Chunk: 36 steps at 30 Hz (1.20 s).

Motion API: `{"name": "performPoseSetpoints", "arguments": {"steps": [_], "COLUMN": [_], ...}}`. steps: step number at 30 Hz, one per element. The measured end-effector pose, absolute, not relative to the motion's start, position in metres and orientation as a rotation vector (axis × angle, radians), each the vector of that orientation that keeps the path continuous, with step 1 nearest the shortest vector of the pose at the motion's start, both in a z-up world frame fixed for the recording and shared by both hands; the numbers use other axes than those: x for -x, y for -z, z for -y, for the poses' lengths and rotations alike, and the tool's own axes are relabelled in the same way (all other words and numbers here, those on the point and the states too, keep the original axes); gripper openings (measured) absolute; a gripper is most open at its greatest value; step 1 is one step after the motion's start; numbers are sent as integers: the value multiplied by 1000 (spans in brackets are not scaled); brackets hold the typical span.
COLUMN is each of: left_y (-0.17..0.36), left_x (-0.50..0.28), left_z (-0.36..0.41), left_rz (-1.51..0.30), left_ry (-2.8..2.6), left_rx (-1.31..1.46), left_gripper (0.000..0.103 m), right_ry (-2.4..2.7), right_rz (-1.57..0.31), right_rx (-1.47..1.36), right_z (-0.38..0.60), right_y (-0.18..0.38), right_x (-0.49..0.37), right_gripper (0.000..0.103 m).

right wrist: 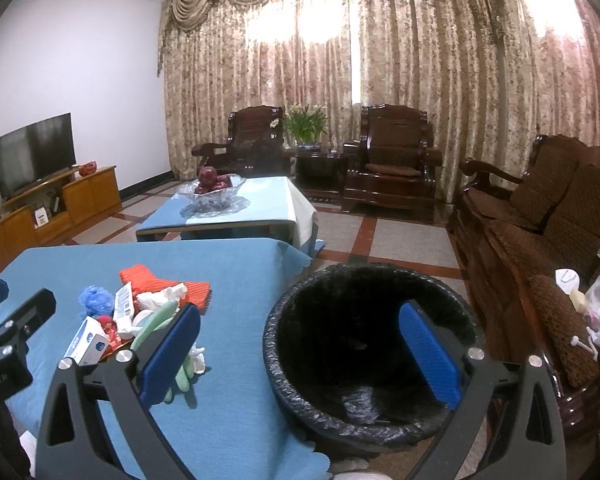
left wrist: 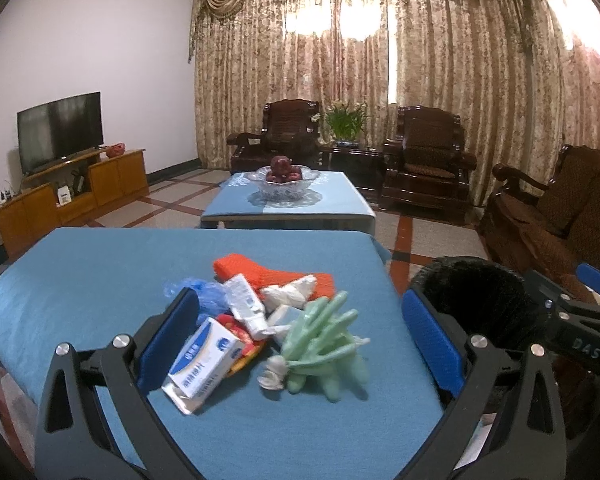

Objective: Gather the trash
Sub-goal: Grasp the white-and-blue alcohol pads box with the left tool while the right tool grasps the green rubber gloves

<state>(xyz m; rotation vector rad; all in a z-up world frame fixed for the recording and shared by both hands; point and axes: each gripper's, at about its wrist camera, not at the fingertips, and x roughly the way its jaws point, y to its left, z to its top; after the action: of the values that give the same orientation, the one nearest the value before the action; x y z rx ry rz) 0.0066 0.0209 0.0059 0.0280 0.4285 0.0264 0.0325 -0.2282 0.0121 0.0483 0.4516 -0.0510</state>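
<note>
On the blue tabletop [left wrist: 80,280] at twelve o'clock of my left fingers [left wrist: 300,328], spread wide and empty, sits the trash: orange mesh [left wrist: 284,274], soft; green rubber glove [left wrist: 324,340], floppy, best pinched mid-palm; white carton [left wrist: 204,360], light, crushable. My right fingers [right wrist: 300,356], wide too, hover beside the lined bin [right wrist: 340,320].

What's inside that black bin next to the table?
The bin holds a black liner, crumpled at the bottom. No trash shows in it. The right gripper's blue finger covers part of the inside, and the rest is very dark.
</note>
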Motion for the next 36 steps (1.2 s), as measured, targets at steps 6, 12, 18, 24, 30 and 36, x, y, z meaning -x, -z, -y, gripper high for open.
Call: {"name": "performPoseSetpoints", "arguments": {"steps": [6,12,18,24,30,36], "left_y": [5,30,57,77,91,98], "left_x": [-22,-42,-54,-61,-71,-77], "left_z": [-68,-113,-139,-154,-166,-164], "left_rz": [-440,-501,-561,-601,-626,-647], "left_ry": [-132,-211,-231,-219,-214,-187], "left_rx": [-24,-8,-6,-21,-3,-5], "left_gripper": [98,98,98,84,82,87], "right_ry": [-3,-87,-174,-241,-305,-374], "right_rz": [-471,-513,-575,-654,-709,-729], "right_rx": [-43,-29,-25,-25,8,-26], "right_z": [202,166,126,90,64,64], "right_y": [3,25,55,87,105,108], "right_x": [-48,-68,-92,-120,-137,-140], "right_gripper": [97,88,79,67,54,11]}}
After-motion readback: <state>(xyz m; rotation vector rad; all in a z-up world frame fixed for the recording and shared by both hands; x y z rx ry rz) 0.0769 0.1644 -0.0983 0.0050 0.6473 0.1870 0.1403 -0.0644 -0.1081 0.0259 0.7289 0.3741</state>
